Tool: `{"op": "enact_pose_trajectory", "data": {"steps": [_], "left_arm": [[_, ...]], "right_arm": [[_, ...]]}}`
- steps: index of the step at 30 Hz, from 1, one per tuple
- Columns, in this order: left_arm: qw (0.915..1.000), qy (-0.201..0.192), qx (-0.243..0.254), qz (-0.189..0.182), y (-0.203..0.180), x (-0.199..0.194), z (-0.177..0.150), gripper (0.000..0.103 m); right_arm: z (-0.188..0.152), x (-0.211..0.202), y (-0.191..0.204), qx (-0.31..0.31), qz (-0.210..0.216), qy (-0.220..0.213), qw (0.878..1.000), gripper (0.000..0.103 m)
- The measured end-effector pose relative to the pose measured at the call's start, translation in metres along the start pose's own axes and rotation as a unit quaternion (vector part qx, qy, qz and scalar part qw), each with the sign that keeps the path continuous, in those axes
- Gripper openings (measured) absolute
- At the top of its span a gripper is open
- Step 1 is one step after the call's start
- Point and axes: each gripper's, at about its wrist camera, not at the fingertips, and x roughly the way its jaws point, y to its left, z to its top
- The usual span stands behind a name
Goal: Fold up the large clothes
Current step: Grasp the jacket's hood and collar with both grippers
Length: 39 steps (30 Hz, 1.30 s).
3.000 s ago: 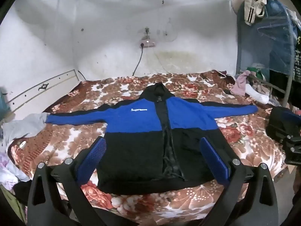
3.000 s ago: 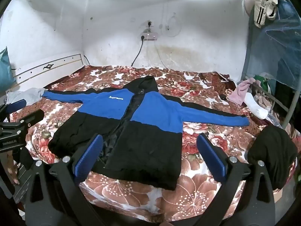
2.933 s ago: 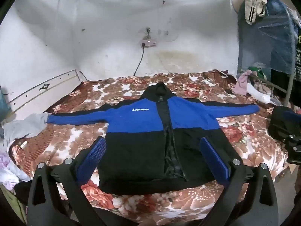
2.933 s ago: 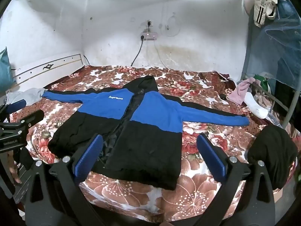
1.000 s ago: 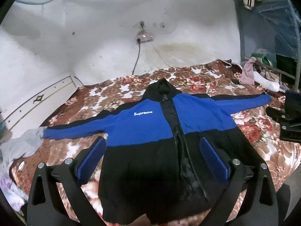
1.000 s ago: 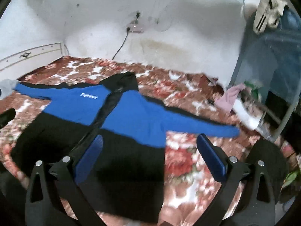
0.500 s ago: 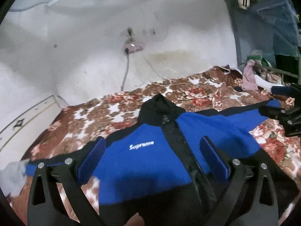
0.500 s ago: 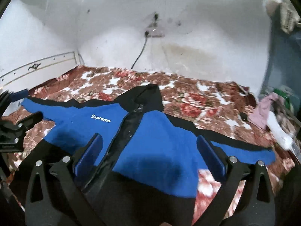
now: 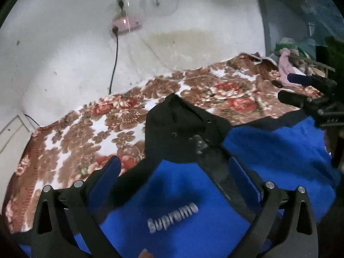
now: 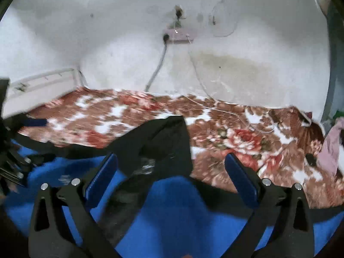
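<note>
A blue and black jacket (image 9: 180,185) with a white "Supreme" logo lies face up, spread flat on a floral bedspread (image 9: 90,129). Its black hood (image 9: 178,126) points toward the back wall. My left gripper (image 9: 172,172) is open and empty, low over the jacket's left chest just below the hood. My right gripper (image 10: 171,168) is open and empty over the jacket's right shoulder (image 10: 172,210), beside the hood (image 10: 159,144). The right gripper also shows at the right edge of the left wrist view (image 9: 309,94). The lower jacket is out of view.
A white wall (image 9: 193,21) with a socket and hanging cable (image 9: 115,60) stands behind the bed. A pink cloth (image 10: 329,146) and other clutter lie at the bed's right side. A white headboard (image 10: 43,81) is at the left.
Both grippers have moved forward and down from the jacket's hem toward its collar, so the hood and shoulders now fill the views. Both stayed open.
</note>
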Motion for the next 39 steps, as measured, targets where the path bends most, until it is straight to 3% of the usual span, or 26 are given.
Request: {"op": "enact_pose_trajectory", "data": {"steps": [5,9,12,15,17,19,21,23,24,25,27,30,32,35,39], "left_arm": [[0.9994,0.031,-0.007,-0.014,0.033,0.088,0.030,0.098],[0.9963,0.067,-0.038,-0.037,0.070,0.168,0.058,0.098],[0.9927,0.088,-0.056,-0.062,0.088,0.216,0.067,0.098],[0.9893,0.116,-0.068,-0.056,0.101,0.268,0.069,0.098],[0.9861,0.132,-0.076,-0.066,0.105,0.290,0.070,0.098],[0.9819,0.148,-0.095,-0.070,0.114,0.313,0.070,0.098],[0.9765,0.169,-0.116,-0.067,0.121,0.334,0.068,0.098],[0.9703,0.174,-0.136,-0.098,0.125,0.347,0.061,0.097],[0.9691,0.163,-0.133,-0.129,0.123,0.347,0.057,0.091],[0.9697,0.156,-0.125,-0.140,0.120,0.345,0.054,0.058],[0.9746,0.146,-0.106,-0.132,0.115,0.342,0.051,0.005],[0.9817,0.116,-0.087,-0.124,0.108,0.321,0.056,0.004],[0.9834,0.098,-0.079,-0.131,0.103,0.300,0.065,0.004],[0.9873,0.068,-0.061,-0.130,0.096,0.259,0.078,0.004],[0.9902,0.013,-0.023,-0.137,0.081,0.187,0.095,0.004]], "right_arm": [[0.004,0.104,-0.029,0.028,-0.003,0.065,0.997,0.098],[0.013,0.183,-0.049,0.033,0.025,0.109,0.993,0.098],[0.024,0.232,-0.056,0.033,0.046,0.126,0.990,0.098],[0.029,0.274,-0.055,0.032,0.051,0.145,0.988,0.098],[0.028,0.304,-0.055,0.041,0.068,0.168,0.983,0.098],[0.018,0.340,-0.054,0.050,0.101,0.219,0.969,0.098],[0.009,0.359,-0.051,0.030,0.101,0.237,0.966,0.098],[0.003,0.368,-0.056,0.058,0.121,0.239,0.962,0.098],[0.001,0.370,-0.058,0.068,0.131,0.242,0.959,0.087],[-0.001,0.370,-0.060,0.073,0.137,0.238,0.959,0.046],[0.000,0.361,-0.057,0.055,0.122,0.225,0.965,0.010],[0.005,0.347,-0.047,0.025,0.121,0.222,0.967,0.006],[0.017,0.326,-0.043,0.008,0.109,0.197,0.974,0.006],[0.043,0.274,-0.039,0.006,0.097,0.138,0.986,0.006],[0.065,0.202,-0.023,-0.026,0.074,0.091,0.993,0.006]]}}
